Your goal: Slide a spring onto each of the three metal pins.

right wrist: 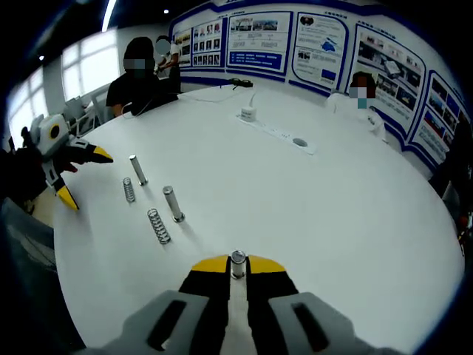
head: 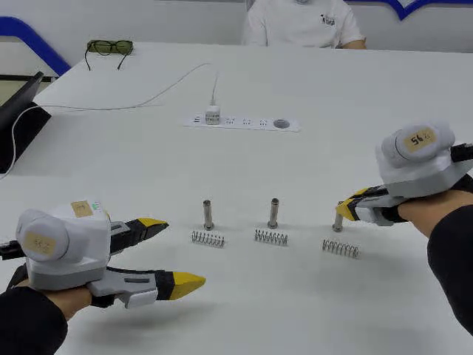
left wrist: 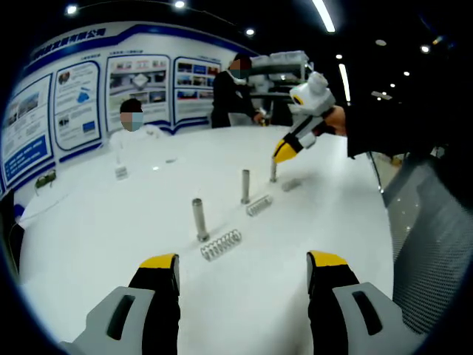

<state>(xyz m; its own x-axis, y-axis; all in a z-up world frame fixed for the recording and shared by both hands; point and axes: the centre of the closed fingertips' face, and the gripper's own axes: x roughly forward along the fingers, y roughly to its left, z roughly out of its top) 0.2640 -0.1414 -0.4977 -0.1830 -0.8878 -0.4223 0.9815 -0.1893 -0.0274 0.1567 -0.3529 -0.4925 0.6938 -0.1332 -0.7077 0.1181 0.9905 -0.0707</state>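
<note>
Landmark: the middle pin (head: 274, 212), standing upright on the white table (head: 148, 163).
Left pin (head: 208, 214): upright, to the left of the middle pin in the head view, in the same row.
Right pin (head: 338, 222): upright, to the right of the middle pin, its top between the right gripper's yellow tips.
Right gripper (head: 344, 208): jaws closed around the top of the right pin; the right gripper view shows the pin's round head (right wrist: 238, 257) pinched between them.
Left gripper (head: 177, 251): jaws spread wide, holding nothing, well left of the middle pin, beyond the left pin.
Middle spring (head: 271, 237): lying flat just in front of the middle pin, on the person's side.
Left spring (head: 208, 239): lying left of the middle pin, just in front of the left pin.
Right spring (head: 341, 248): lying right of the middle pin, just in front of the right pin.
Power strip (head: 242, 123): beyond the middle pin, with one white plug in it.
</note>
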